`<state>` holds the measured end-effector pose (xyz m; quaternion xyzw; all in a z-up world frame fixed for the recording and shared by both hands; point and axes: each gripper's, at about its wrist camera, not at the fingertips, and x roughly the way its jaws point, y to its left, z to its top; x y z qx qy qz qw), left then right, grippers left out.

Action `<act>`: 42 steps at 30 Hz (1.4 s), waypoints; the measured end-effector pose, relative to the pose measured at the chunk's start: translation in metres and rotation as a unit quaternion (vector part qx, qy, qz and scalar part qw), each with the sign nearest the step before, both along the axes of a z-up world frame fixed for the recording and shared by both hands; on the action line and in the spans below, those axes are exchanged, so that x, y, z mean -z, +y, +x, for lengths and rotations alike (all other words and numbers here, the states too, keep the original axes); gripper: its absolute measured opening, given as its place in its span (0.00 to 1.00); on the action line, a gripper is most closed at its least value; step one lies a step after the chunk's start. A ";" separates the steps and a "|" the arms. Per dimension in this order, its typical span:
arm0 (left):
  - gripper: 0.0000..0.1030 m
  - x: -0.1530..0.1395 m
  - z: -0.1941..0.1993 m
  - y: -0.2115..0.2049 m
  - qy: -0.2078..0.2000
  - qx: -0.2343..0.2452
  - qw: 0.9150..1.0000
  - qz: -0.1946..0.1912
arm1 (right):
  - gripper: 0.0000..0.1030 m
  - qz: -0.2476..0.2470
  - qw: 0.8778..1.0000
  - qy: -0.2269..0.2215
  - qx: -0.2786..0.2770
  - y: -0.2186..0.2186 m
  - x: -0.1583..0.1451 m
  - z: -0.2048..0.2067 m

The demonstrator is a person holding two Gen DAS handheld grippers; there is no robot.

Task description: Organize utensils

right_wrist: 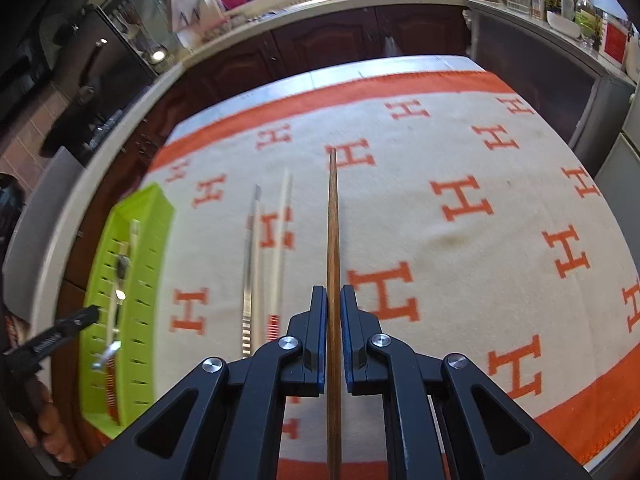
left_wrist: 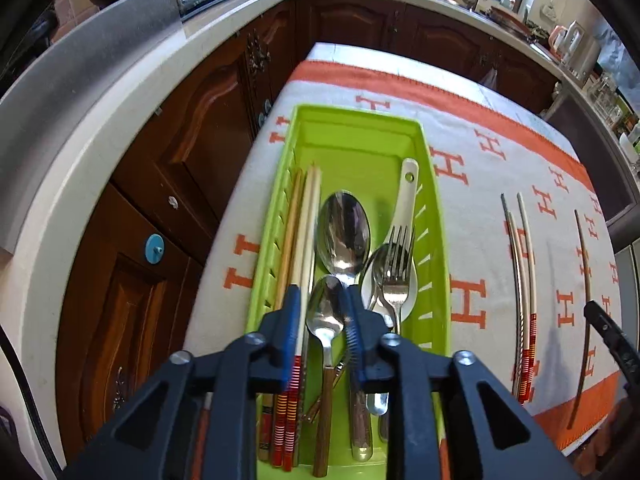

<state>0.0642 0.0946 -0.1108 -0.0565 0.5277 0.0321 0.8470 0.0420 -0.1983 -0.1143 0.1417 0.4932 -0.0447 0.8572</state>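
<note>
Here, over a tabletop [right_wrist: 460, 208] draped in a cream cloth patterned with orange H letters, the right gripper [right_wrist: 333, 296] is straddling a long brown wooden chopstick [right_wrist: 332, 216] that is lying on the cloth. The stick's long axis is running straight ahead between the two fingers [right_wrist: 318, 320], in line with the gripper's own reach, its far tip pointing toward the back edge. The jaws are standing narrowly parted on either side of the stick, and a thin gap seems to be showing on each side, so the grip does not look closed yet.

To that gripper's left, a steel chopstick and a white pair with red-banded ends [right_wrist: 276, 256] are lying parallel to the brown one, just beside it. Farther left, the lime-green slotted plastic tray [left_wrist: 434, 240] is waiting near the edge, its length running the same way.

The left gripper [left_wrist: 323, 308] is hovering above that tray with fingers apart and empty, framing a small steel spoon [left_wrist: 326, 312]; a large spoon [left_wrist: 344, 232], a fork [left_wrist: 400, 256], a white ladle-spoon [left_wrist: 406, 192] and sorted chopsticks [left_wrist: 306, 232] are already lying inside. By position, the right hand is the nearer to the brown stick.
</note>
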 end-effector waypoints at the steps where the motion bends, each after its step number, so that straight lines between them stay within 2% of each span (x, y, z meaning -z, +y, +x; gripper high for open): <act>1: 0.25 -0.003 -0.001 0.001 -0.004 -0.002 1.000 -0.001 | 0.06 0.004 1.000 -0.003 -0.005 0.004 -0.006 0.001; 3: 0.26 -0.009 -0.004 0.006 -0.012 -0.005 1.000 -0.001 | 0.06 0.017 0.999 -0.009 -0.025 0.017 -0.021 0.004; 7: 0.38 -0.019 -0.015 0.017 -0.027 -0.018 0.999 0.000 | 0.06 0.027 0.997 -0.019 -0.071 0.054 -0.043 0.008; 11: 0.43 -0.026 -0.024 0.028 -0.040 -0.028 0.999 0.004 | 0.06 0.028 0.992 -0.015 -0.118 0.094 -0.056 0.016; 16: 0.44 -0.029 -0.031 0.038 -0.043 -0.038 0.998 0.005 | 0.06 0.022 0.985 -0.012 -0.171 0.142 -0.065 0.029; 20: 0.52 -0.030 -0.036 0.041 -0.048 -0.042 0.998 0.014 | 0.06 0.052 0.981 0.004 -0.185 0.173 -0.063 0.049; 23: 0.52 -0.030 -0.037 0.042 -0.049 -0.041 0.998 0.018 | 0.06 0.065 0.980 0.020 -0.189 0.194 -0.056 0.061; 28: 0.53 -0.027 -0.037 0.044 -0.046 -0.039 0.998 0.023 | 0.06 0.057 0.977 0.038 -0.200 0.216 -0.039 0.070; 31: 0.61 -0.026 -0.038 0.044 -0.047 -0.037 0.998 0.025 | 0.07 0.051 0.977 0.045 -0.201 0.222 -0.031 0.072; 34: 0.62 -0.026 -0.037 0.043 -0.049 -0.035 0.998 0.028 | 0.08 0.046 0.977 0.048 -0.203 0.222 -0.024 0.073; 42: 0.63 -0.021 -0.036 0.043 -0.039 -0.036 0.998 0.022 | 0.18 0.030 0.977 0.033 -0.209 0.222 -0.031 0.065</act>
